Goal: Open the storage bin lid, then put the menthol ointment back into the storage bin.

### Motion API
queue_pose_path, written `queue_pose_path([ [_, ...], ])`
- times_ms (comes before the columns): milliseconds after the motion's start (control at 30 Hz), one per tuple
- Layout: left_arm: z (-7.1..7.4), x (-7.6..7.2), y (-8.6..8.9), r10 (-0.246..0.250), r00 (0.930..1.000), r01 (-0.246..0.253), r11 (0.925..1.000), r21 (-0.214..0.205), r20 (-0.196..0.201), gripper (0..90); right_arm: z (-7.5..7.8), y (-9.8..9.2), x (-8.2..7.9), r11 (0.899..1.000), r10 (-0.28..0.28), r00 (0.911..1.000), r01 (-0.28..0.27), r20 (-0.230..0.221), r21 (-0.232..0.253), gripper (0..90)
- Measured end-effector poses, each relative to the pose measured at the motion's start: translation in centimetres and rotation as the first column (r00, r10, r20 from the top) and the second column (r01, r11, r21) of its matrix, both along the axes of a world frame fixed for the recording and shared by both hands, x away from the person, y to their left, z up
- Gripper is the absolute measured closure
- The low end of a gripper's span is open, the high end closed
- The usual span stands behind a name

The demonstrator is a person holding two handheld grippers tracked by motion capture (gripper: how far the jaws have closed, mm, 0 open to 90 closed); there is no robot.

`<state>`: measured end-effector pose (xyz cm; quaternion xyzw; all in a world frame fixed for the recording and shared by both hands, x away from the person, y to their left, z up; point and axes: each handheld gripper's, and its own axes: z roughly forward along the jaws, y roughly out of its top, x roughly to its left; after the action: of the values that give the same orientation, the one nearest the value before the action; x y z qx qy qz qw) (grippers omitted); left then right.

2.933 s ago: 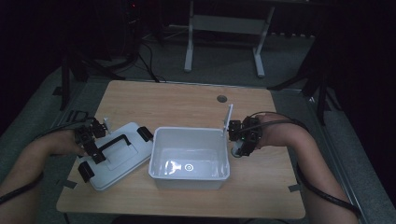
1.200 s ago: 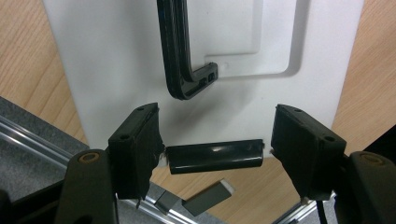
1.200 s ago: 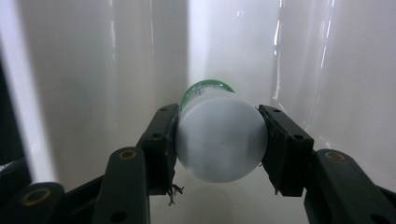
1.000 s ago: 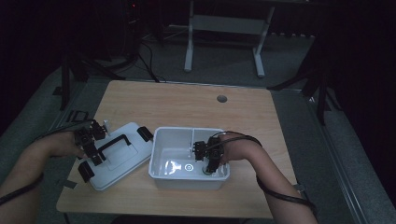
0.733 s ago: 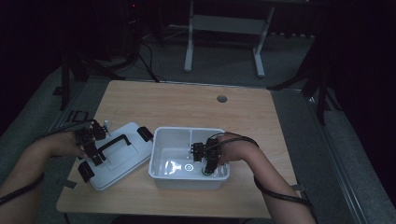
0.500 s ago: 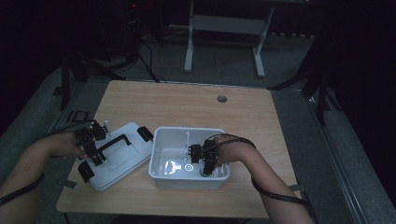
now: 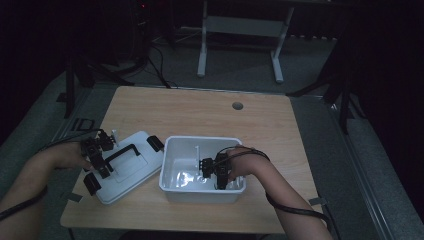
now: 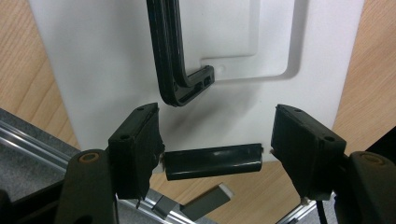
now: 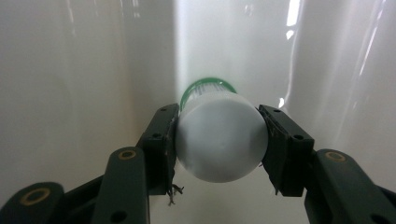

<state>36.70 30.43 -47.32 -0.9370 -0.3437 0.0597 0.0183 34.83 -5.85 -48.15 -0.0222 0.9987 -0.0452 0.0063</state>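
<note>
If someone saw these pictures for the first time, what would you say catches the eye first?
Most striking is the white round-capped bottle with a green band, clamped between the right gripper jaws inside the open white bin at the table's middle. To its left lies the bin's white lid with a black handle; the left gripper stands open around a black latch at its edge.

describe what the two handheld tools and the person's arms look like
Both tools are black. The left tool has two blocky flat-faced jaws on arms with brass-coloured pivot rivets; the right tool looks the same. In the high view a dark cable trails from each along the forearm, and the forearms are bare, without visible sleeves.
</note>
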Motion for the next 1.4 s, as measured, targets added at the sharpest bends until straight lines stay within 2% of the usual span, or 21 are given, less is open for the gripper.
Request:
queue_pose_path([
  [67, 0.0, 0.0, 0.0, -0.002, 1.0, 0.002, 1.0, 0.002, 0.001, 32.3, 0.1, 0.0, 0.0, 1.0, -0.011, 0.9999, 0.011, -0.002, 0.004, 49.8],
  [133, 0.0, -0.1, -0.1, -0.001, 1.0, 0.001, 1.0, 0.002, 0.002, 32.3, 0.0, 0.0, 0.0, 1.0, -0.009, 1.0, 0.009, -0.003, -0.013, 49.6],
  [233, 0.0, 0.0, -0.2, -0.005, 1.0, 0.005, 1.0, 0.006, 0.002, 32.3, 0.2, 0.0, -0.1, 1.0, 0.003, 0.9999, -0.003, -0.014, 0.011, 44.9],
  [400, 0.0, 0.0, -0.2, -0.006, 1.0, 0.006, 0.9999, 0.011, 0.0, 32.3, 1.7, -0.2, -0.2, 0.998, -0.004, 0.9999, 0.004, -0.012, 0.057, 43.5],
  [733, 0.3, 0.0, -0.2, -0.008, 1.0, 0.008, 0.9999, 0.007, 0.006, 32.3, 4.8, -0.9, -0.3, 0.996, 0.009, 0.9999, -0.01, 0.011, 0.085, 44.4],
  [867, 0.2, -0.1, -0.2, -0.004, 1.0, 0.004, 0.9999, 0.009, 0.002, 32.3, 6.0, -1.3, -0.4, 0.995, 0.001, 0.9991, -0.006, 0.042, 0.103, 39.6],
  [1000, 0.2, -0.1, -0.2, -0.004, 1.0, 0.004, 1.0, 0.008, 0.007, 32.3, 7.6, -1.9, -0.3, 0.988, -0.009, 0.9988, 0.001, 0.049, 0.152, 34.4],
  [1133, 0.3, 0.0, -0.3, 0.007, 0.9997, -0.008, 0.9997, 0.021, 0.023, 32.2, 9.1, -2.8, -0.1, 0.978, -0.024, 0.9936, 0.001, 0.11, 0.208, 27.4],
  [1300, 0.5, 0.0, -0.4, 0.009, 0.9996, -0.009, 1.0, 0.0, 0.026, 32.2, 10.4, -4.4, -0.2, 0.977, -0.045, 0.9926, 0.02, 0.113, 0.211, 19.5],
  [1400, 0.4, 0.0, -0.4, 0.008, 0.9996, -0.008, 1.0, 0.002, 0.026, 30.3, 11.1, -5.8, -0.1, 0.976, -0.061, 0.9885, 0.03, 0.139, 0.215, 18.6],
])
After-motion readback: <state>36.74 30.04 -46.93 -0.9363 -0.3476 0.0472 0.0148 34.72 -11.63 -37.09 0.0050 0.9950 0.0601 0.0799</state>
